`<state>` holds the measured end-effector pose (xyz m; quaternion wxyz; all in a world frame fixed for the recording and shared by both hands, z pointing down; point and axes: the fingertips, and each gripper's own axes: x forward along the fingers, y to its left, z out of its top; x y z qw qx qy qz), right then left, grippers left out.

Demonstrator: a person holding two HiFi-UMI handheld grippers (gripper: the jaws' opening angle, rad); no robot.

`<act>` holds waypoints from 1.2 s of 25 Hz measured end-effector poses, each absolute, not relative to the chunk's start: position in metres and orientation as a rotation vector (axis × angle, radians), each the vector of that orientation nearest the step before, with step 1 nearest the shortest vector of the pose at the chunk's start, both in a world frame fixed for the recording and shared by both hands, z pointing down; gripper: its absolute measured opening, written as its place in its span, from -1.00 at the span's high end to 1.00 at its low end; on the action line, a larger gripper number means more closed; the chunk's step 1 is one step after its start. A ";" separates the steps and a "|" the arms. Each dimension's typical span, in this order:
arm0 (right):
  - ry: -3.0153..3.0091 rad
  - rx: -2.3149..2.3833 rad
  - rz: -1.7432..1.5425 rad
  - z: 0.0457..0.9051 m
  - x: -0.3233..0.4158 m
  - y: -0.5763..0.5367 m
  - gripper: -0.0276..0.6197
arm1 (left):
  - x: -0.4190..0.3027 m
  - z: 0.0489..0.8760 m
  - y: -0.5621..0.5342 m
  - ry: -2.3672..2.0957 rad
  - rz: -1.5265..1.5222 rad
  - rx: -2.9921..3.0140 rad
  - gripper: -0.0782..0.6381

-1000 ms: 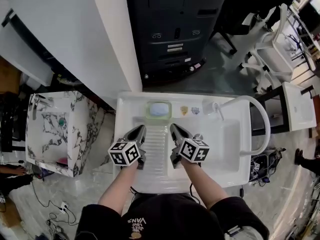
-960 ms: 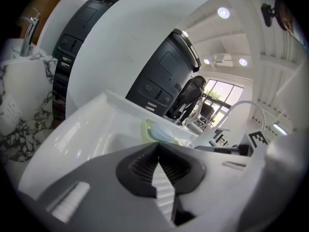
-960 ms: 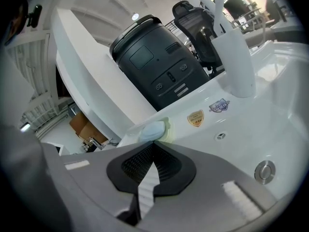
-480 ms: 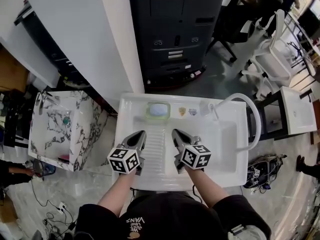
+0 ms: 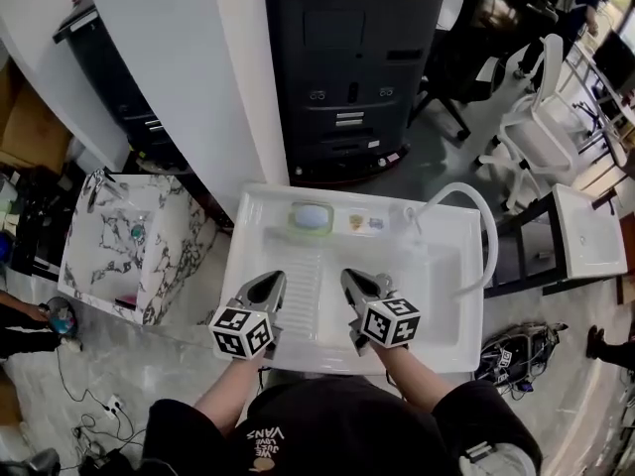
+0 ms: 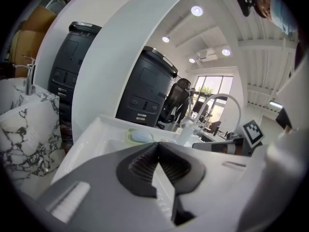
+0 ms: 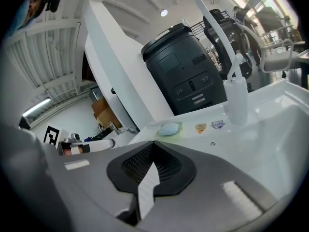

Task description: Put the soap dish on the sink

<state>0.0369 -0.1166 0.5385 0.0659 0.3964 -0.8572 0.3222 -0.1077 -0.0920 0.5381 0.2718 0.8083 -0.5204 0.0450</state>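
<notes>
A pale green soap dish (image 5: pixel 311 216) with a blue soap in it rests on the back ledge of the white sink (image 5: pixel 253 226). It also shows ahead in the left gripper view as the soap dish (image 6: pixel 140 137) and in the right gripper view as the soap dish (image 7: pixel 169 128). My left gripper (image 5: pixel 269 286) hovers over the ribbed washboard near the sink's front, shut and empty. My right gripper (image 5: pixel 353 283) is beside it, also shut with nothing held. Both point toward the dish from well short of it.
A curved white faucet hose (image 5: pixel 480 228) arches over the basin at the right, with a white bottle (image 7: pixel 237 99) at its foot. A marble sink (image 5: pixel 129 236) stands to the left. Behind are a white pillar (image 5: pixel 189 77), a black machine (image 5: pixel 347 67) and a white chair (image 5: pixel 541 117).
Both grippers have drawn back from the dish toward the sink's near edge and risen a little. They stay shut; the soap dish has not moved.
</notes>
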 end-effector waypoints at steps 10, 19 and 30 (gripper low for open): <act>-2.667 1.089 0.898 0.515 0.055 -0.078 0.91 | -0.088 0.528 -0.055 -1.471 0.075 2.169 0.64; -2.693 1.014 0.793 0.507 0.067 -0.052 0.91 | -0.079 0.516 -0.027 -1.542 0.033 2.169 0.64; -2.704 1.005 0.742 0.497 0.087 -0.036 0.91 | -0.068 0.511 -0.010 -1.560 0.020 2.148 0.64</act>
